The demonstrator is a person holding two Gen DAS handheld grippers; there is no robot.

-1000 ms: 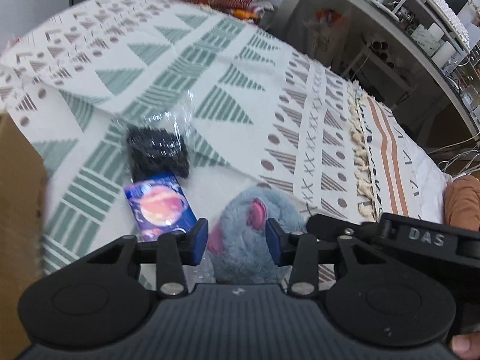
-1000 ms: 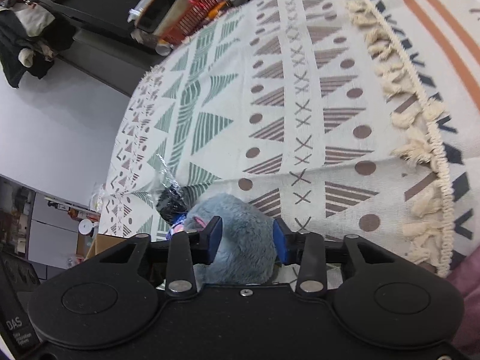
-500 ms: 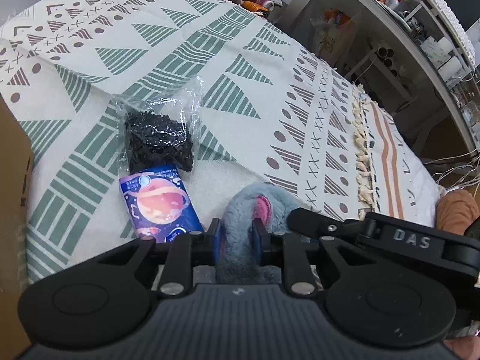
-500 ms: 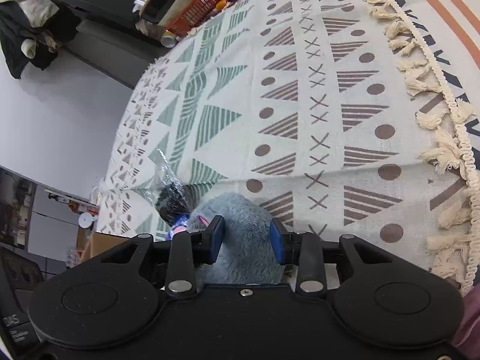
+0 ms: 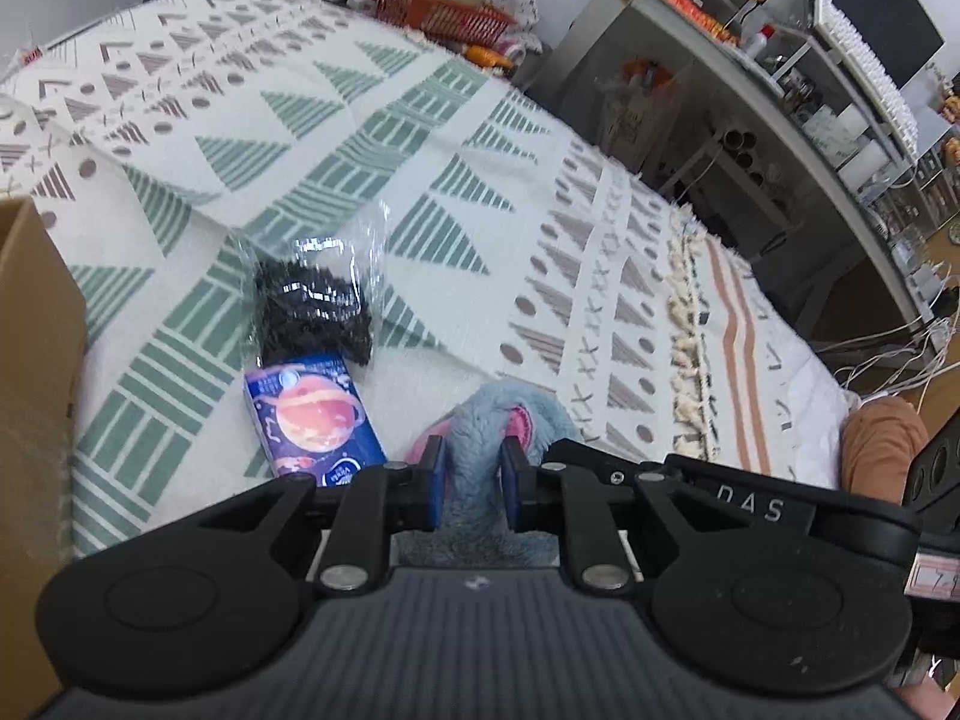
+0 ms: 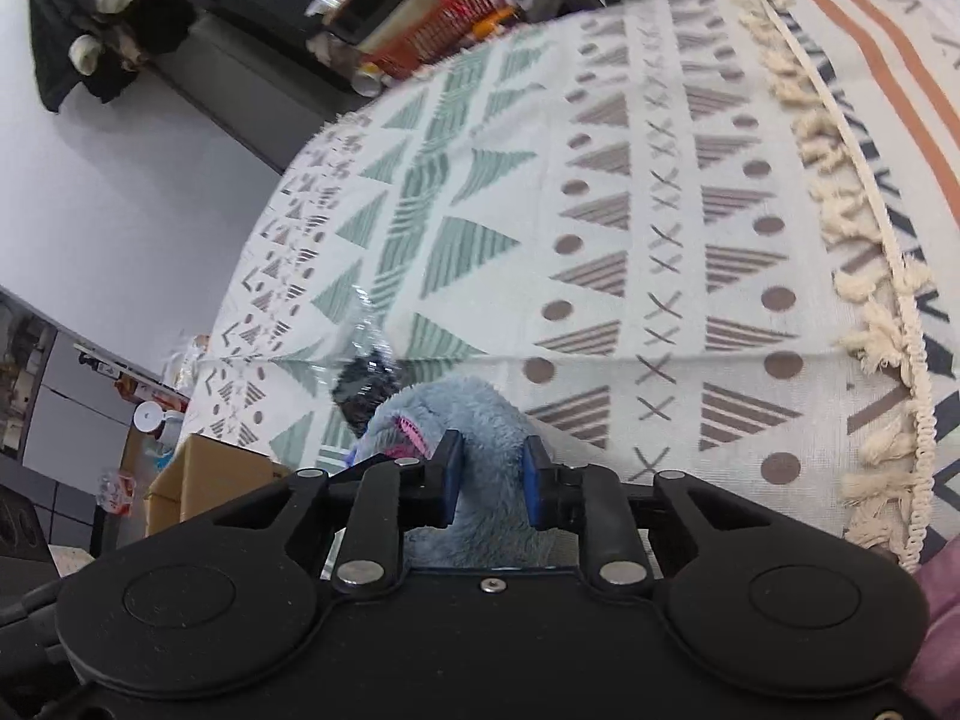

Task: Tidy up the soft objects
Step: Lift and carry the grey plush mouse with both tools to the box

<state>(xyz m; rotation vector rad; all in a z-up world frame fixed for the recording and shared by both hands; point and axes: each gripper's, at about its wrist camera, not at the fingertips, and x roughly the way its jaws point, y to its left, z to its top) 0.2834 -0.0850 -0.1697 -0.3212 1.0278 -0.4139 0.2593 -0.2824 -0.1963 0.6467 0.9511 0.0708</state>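
A grey-blue plush toy (image 5: pixel 480 420) with pink ears lies at the near edge of a patterned blanket (image 5: pixel 420 180). My left gripper (image 5: pixel 470 483) is shut on its fur, squeezing it between the blue pads. My right gripper (image 6: pixel 492 483) is shut on the same plush toy (image 6: pixel 474 414) from its other side. To the left of the toy lie a blue tissue pack (image 5: pixel 312 420) with a planet picture and a clear bag of black material (image 5: pixel 312 306). The bag of black material (image 6: pixel 366 384) shows behind the toy in the right wrist view.
A cardboard box (image 5: pixel 36 390) stands at the left edge of the blanket; the cardboard box (image 6: pixel 204 474) also shows low left in the right wrist view. A red basket (image 5: pixel 444 12) sits beyond the far end. Cluttered shelves (image 5: pixel 810 90) stand on the right.
Both grippers went from open around the plush toy to shut on it. The views have shifted, and the toy looks raised a little off the blanket.
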